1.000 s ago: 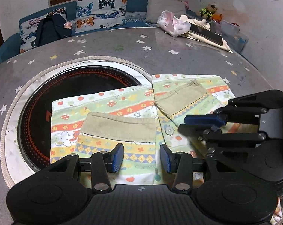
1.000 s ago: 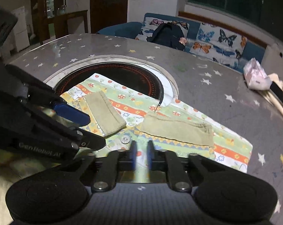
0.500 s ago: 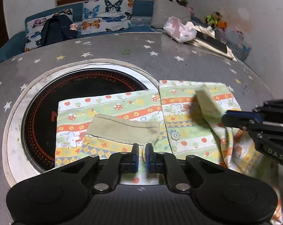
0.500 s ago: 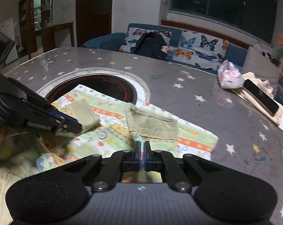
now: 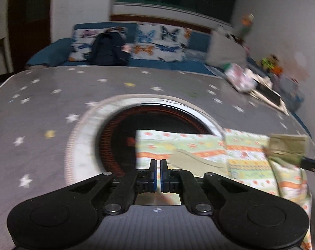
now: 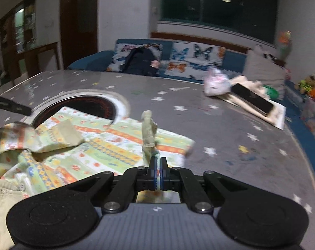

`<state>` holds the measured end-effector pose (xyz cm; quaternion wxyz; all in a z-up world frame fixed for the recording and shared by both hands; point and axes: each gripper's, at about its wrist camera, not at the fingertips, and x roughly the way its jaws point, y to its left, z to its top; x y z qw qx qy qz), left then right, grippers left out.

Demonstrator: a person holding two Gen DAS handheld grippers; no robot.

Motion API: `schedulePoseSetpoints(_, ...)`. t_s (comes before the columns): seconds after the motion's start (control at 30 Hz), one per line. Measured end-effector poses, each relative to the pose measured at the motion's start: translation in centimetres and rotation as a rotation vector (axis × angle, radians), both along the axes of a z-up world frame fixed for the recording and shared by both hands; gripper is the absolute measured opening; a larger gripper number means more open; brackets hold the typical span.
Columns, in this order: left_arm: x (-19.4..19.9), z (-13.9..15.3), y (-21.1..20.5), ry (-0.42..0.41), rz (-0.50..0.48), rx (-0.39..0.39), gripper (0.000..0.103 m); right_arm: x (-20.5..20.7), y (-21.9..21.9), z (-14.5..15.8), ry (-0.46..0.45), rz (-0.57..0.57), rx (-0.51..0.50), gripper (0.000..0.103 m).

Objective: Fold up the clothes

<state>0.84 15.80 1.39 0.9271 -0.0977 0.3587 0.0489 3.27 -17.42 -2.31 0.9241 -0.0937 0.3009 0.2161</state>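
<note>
A striped, patterned garment [image 5: 247, 158] [image 6: 107, 145] with khaki cuffs lies on the grey star-print table [image 5: 74, 87], partly over a round black hotplate [image 5: 115, 141]. My left gripper [image 5: 158, 174] is shut at the garment's near edge; cloth shows under its pads, though blur hides the exact grip. In the right wrist view the cloth below the left gripper [image 6: 11, 106] is bunched and raised. My right gripper [image 6: 158, 167] [image 5: 311, 163] is shut on the garment, and a khaki cuff [image 6: 149, 129] [image 5: 288, 148] stands up from its pads.
A phone [image 6: 251, 100] on pale cloth and a pink bag [image 6: 215, 83] sit at the table's far right edge. Behind the table is a blue sofa with butterfly cushions [image 6: 195, 56] and a dark backpack [image 6: 140, 62].
The left jaws went from open to shut at the garment's near edge. Both grippers rose and drew back. The garment's near part lifted and bunched, and the right cuff now stands upright.
</note>
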Motion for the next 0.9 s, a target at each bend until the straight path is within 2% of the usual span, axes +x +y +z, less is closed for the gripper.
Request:
schedulePoseSetpoints(0.1,-0.6,0.1,0.8,0.005,0.003,0.012,0.003,-0.4,-2.2,0.3,-0.011,-0.062,0.004,0.002)
schedulePoseSetpoints(0.2,-1.0,0.2,-0.1,0.01,-0.049,0.0,0.006,-0.9,-4.8,0.2,-0.013,-0.134,-0.004,0.002)
schedulePoseSetpoints(0.33,-0.9,0.5,-2.9,0.001,-0.151,-0.009,0.02,-2.0,-8.3,-0.4,-0.003,-0.244,-0.017,0.002)
schedulePoseSetpoints(0.43,-0.2,0.4,-6.1,0.004,-0.237,0.023,0.034,-2.8,-10.8,-1.2,0.018,-0.328,-0.011,0.002)
schedulePoseSetpoints(0.57,1.1,-0.6,-9.6,0.03,-0.32,0.084,0.044,-3.6,-12.7,-2.4,0.052,-0.407,-0.009,0.003)
schedulePoseSetpoints(0.73,2.7,-3.1,-10.9,0.102,-0.333,0.138,0.042,-4.6,-14.2,-2.7,0.051,-0.461,0.006,0.01)
schedulePoseSetpoints(0.8,3.1,-4.0,-10.4,0.126,-0.319,0.133,0.041,-4.9,-14.6,-2.4,0.037,-0.471,0.01,0.012)
schedulePoseSetpoints(0.9,3.2,-4.6,-9.1,0.129,-0.293,0.118,0.023,-4.7,-14.1,-1.6,0.019,-0.452,0.021,0.022)
